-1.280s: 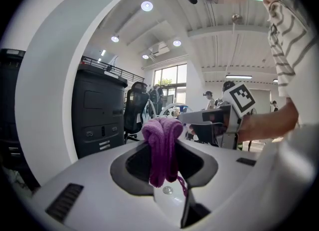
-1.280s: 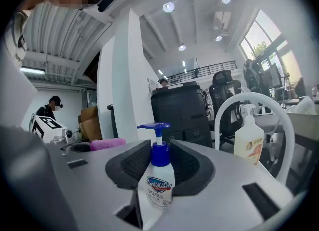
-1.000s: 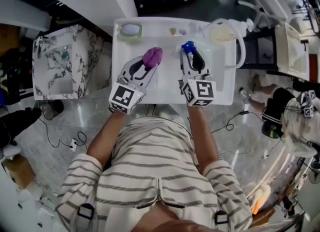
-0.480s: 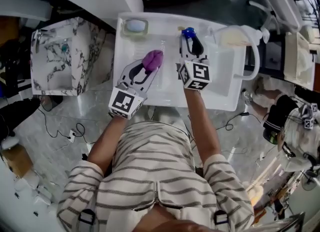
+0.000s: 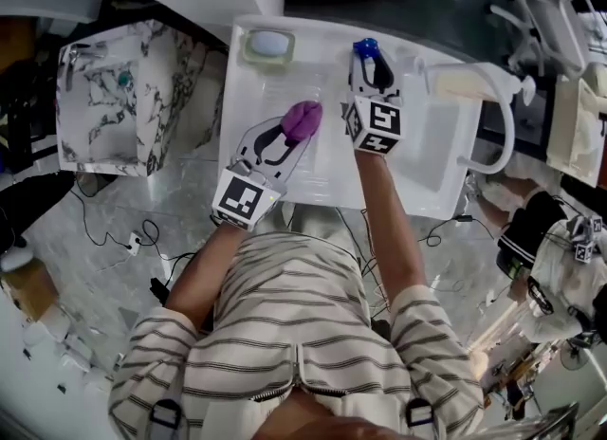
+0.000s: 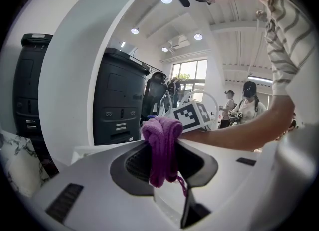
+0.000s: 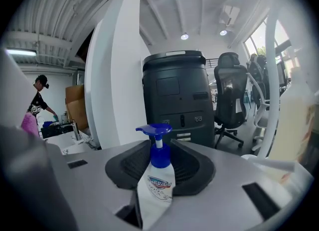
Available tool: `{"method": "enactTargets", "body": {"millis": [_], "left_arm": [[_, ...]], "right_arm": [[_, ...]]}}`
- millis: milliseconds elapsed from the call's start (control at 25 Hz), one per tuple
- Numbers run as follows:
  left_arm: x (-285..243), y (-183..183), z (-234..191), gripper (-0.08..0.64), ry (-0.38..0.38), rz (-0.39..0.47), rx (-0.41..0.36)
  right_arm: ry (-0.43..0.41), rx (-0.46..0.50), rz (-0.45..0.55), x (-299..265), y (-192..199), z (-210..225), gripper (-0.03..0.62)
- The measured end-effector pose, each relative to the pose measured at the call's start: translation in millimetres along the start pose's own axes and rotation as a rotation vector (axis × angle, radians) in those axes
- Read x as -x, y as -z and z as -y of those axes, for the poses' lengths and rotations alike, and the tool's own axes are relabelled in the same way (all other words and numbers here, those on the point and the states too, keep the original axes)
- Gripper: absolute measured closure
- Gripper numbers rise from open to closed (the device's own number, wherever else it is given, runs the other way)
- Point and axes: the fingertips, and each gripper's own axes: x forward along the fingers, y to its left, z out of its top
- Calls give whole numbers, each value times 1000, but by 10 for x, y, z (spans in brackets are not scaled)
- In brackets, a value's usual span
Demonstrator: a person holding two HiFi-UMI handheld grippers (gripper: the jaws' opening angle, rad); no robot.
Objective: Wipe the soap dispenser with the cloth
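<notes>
Left gripper (image 5: 290,135) sits mid-frame in the head view, jaws clamped on the purple cloth (image 5: 304,118); the left gripper view shows the cloth bunched into a knot above the jaws with a loose thread hanging below.

Right gripper (image 5: 372,72) sits upper middle, jaws closed on the soap dispenser (image 5: 364,48); the grip is on the white body, with the blue pump head clear above the jaws; you cannot tell whether its base rests on the white table (image 5: 417,168) or hangs just over it.

Cloth and dispenser are apart; no wiping contact yet.

Risks, as judgement:
- the cloth is held only by a pinched fold; a hard rub along the bottle may drag it out of the jaws;
- the bottle looks smooth and tapered; a sideways push from the cloth may twist it or slide it through the right jaws;
- pressure on the pump head from above may squirt soap onto cloth and table; keep strokes to the body;
- closing the two grippers together may knock the marker cubes against each other;
- the big white jug (image 5: 467,82) stands just right of your right gripper; a wide swing may clip it.
</notes>
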Motion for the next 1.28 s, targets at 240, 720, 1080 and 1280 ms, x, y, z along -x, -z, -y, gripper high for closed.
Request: {"method": "enactTargets", "body": {"millis": [240,720,1080,1280], "left_arm": [[-40,48,-24,443,25,-9,8],[-55,17,-43,443,31,1,13],[-2,-28,32,443,31,9,3],[53,-120,66,443,20,28,-11]], "right_arm": [[8,29,-26,-185,132,18,462],[-9,35,-32,-187,174,-4,441],[7,18,-49,-23,232,-28,394],[13,-1,-31,202,177,-62,411]]}}
